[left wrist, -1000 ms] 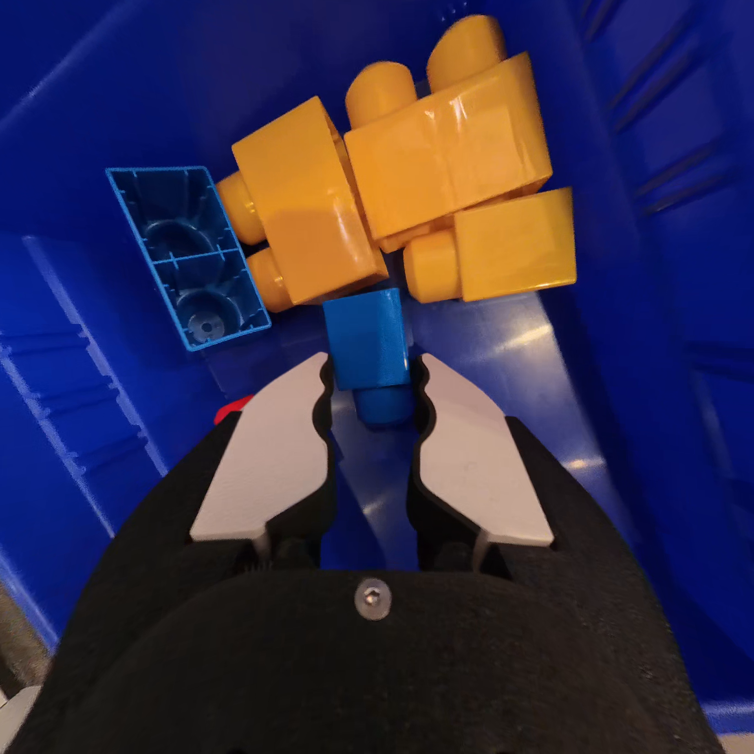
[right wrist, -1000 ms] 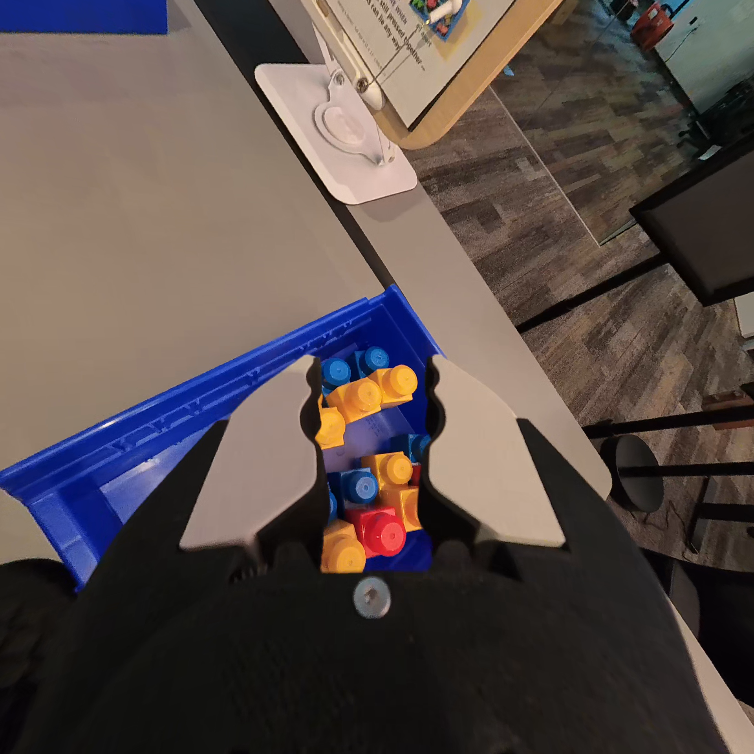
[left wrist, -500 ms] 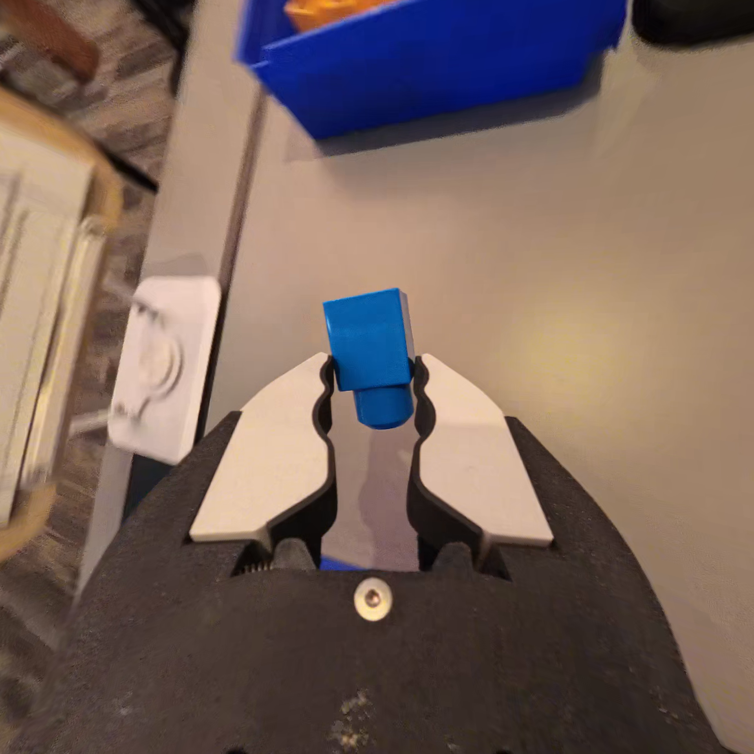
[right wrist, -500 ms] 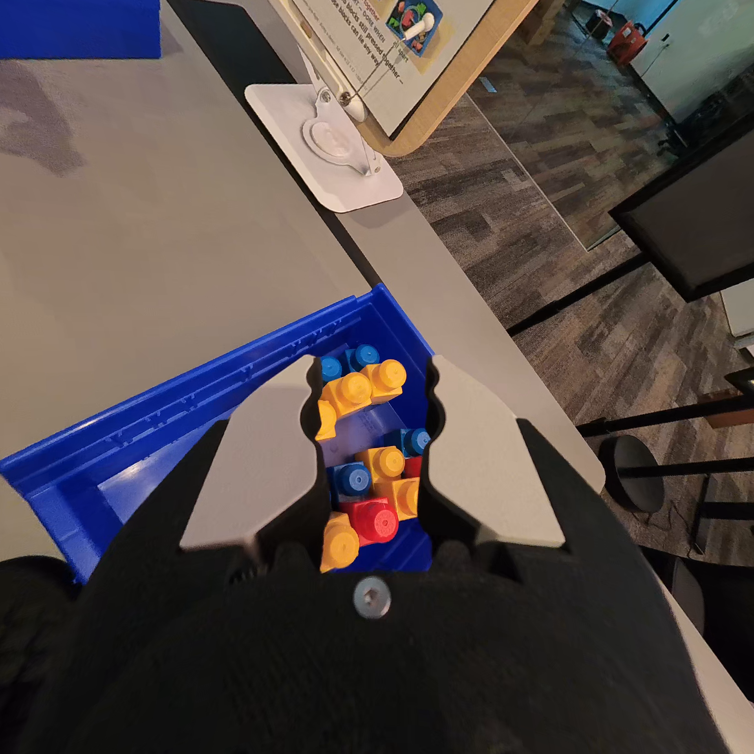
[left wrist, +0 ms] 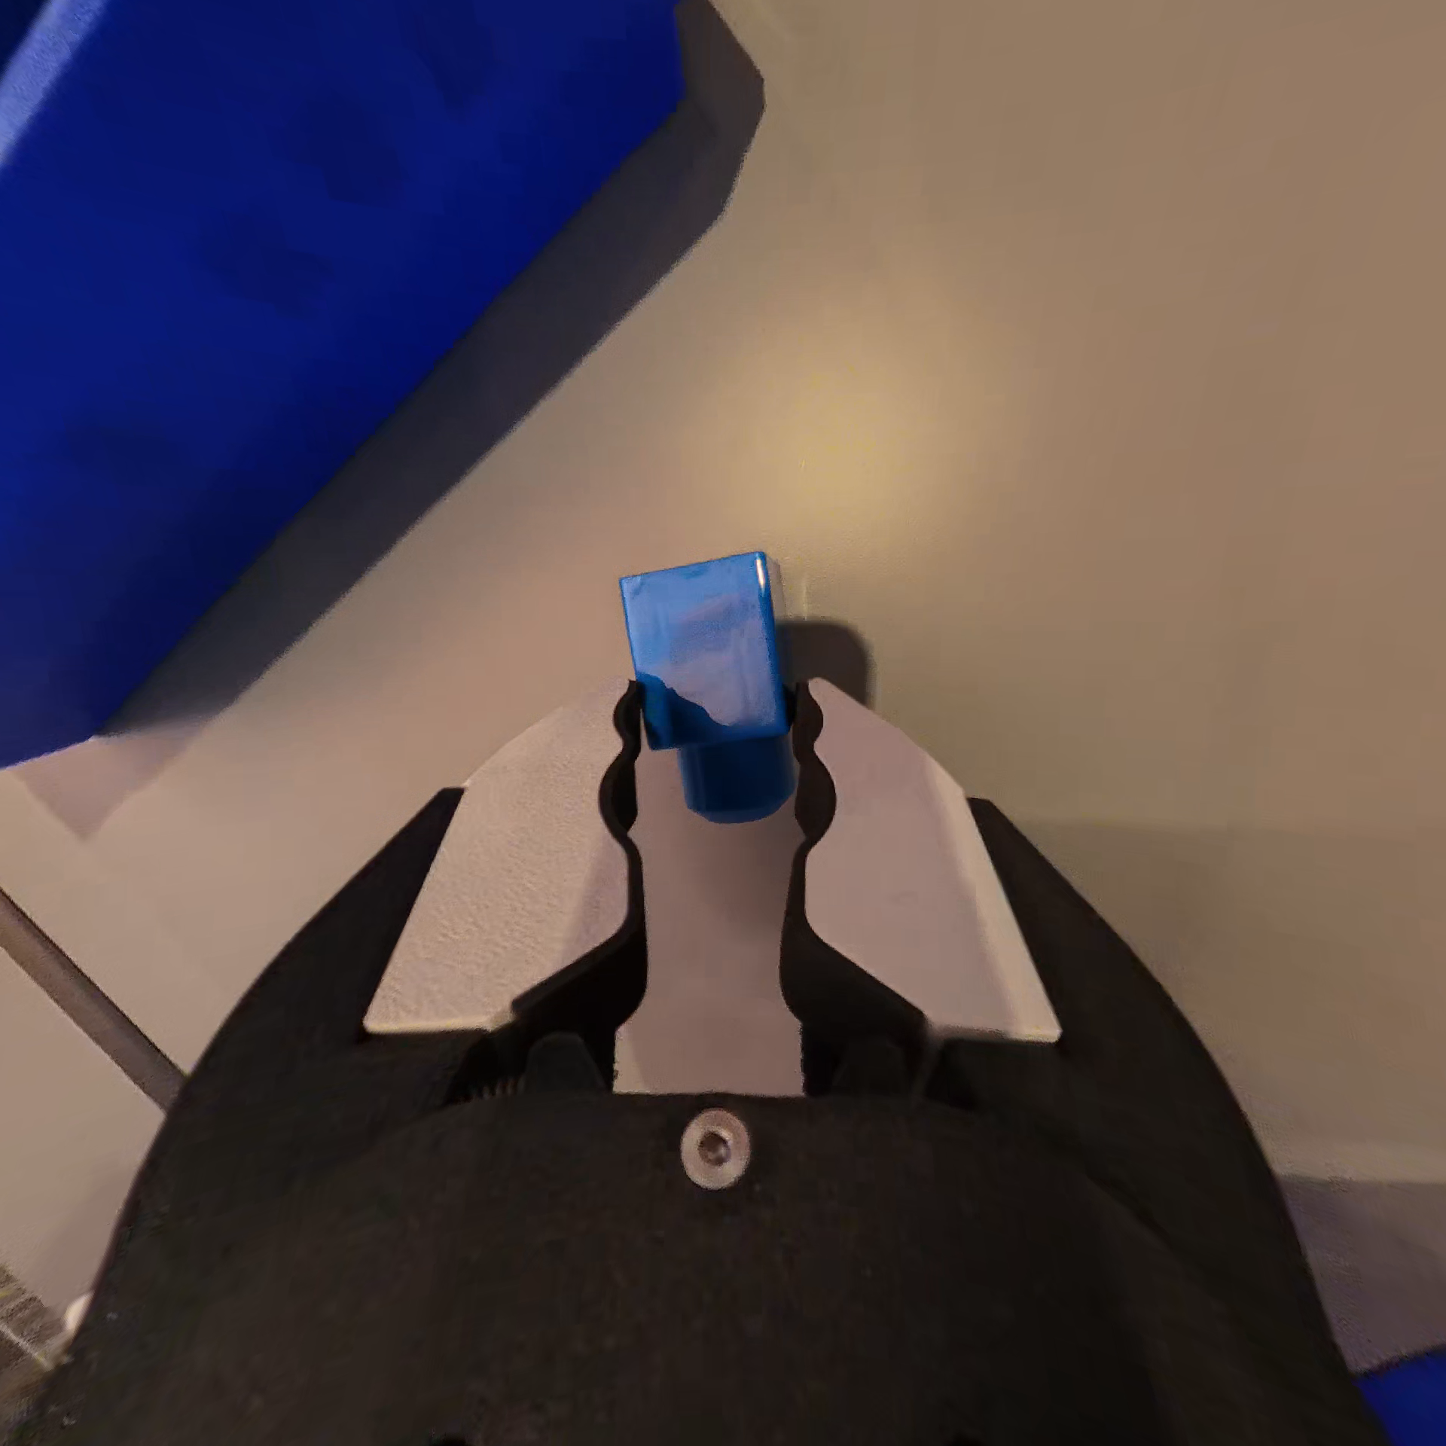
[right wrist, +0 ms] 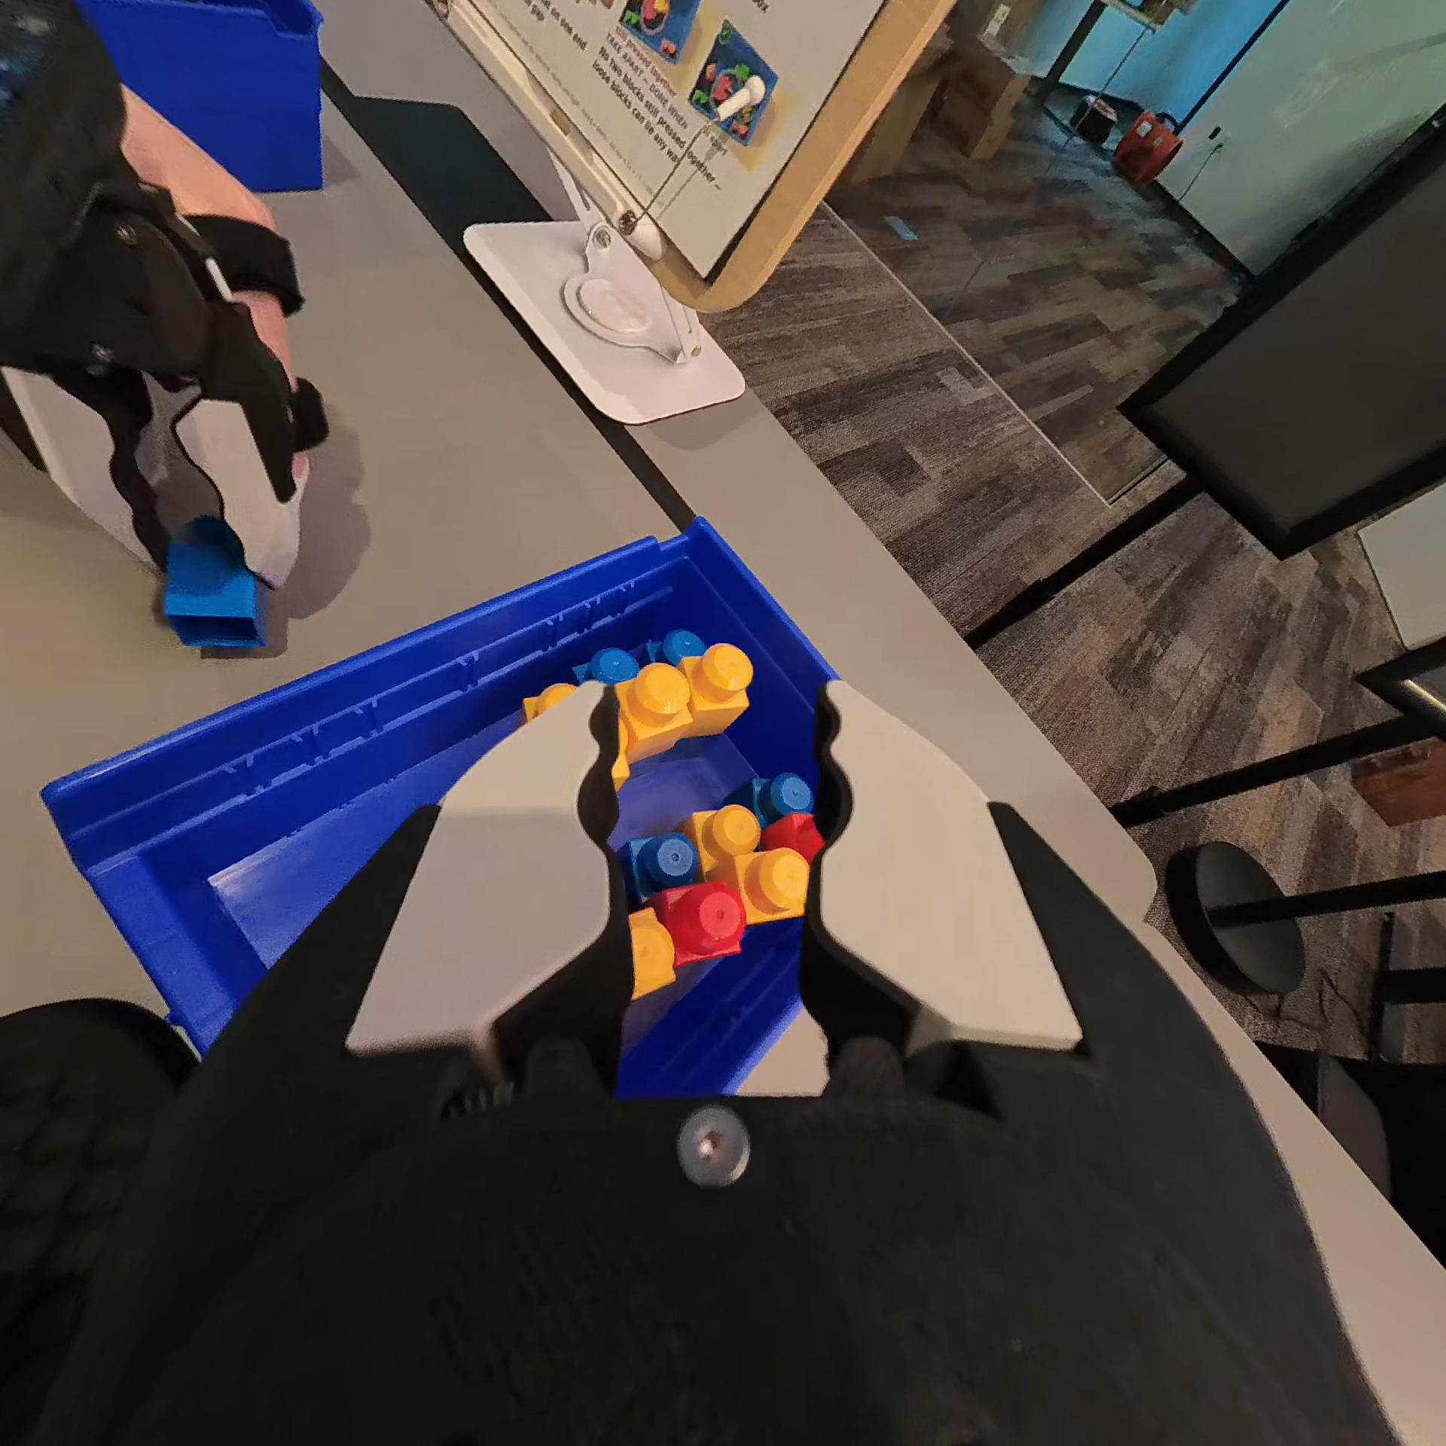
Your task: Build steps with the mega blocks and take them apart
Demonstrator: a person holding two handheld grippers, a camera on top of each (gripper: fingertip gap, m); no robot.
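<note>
One single-stud blue block (left wrist: 704,665) is pinched between the fingertips of the left gripper (left wrist: 716,704), at the centre of the left wrist view. Its stud points back toward the camera and its hollow base faces the grey table (left wrist: 1095,391). That orientation suits setting the block base-down as a first piece. In the right wrist view the same block (right wrist: 211,595) shows at mid left, at or just above the table surface; contact cannot be confirmed. It sits just beside the near wall of the blue bin (right wrist: 313,728), probably to keep the building spot within short reach of the supply.

Right gripper (right wrist: 708,751): fingers spread apart, holding nothing, poised over the bin at the centre of its own view. Below the gap lie loose blocks: a yellow pair (right wrist: 681,696), a red block (right wrist: 700,919), a small blue block (right wrist: 661,861). Judgement: it is positioned to select the next piece.

A second blue bin (right wrist: 235,94) stands at the upper left, and a white stand (right wrist: 610,313) bearing a framed sheet at upper centre.

Progress: no step assembled yet.
</note>
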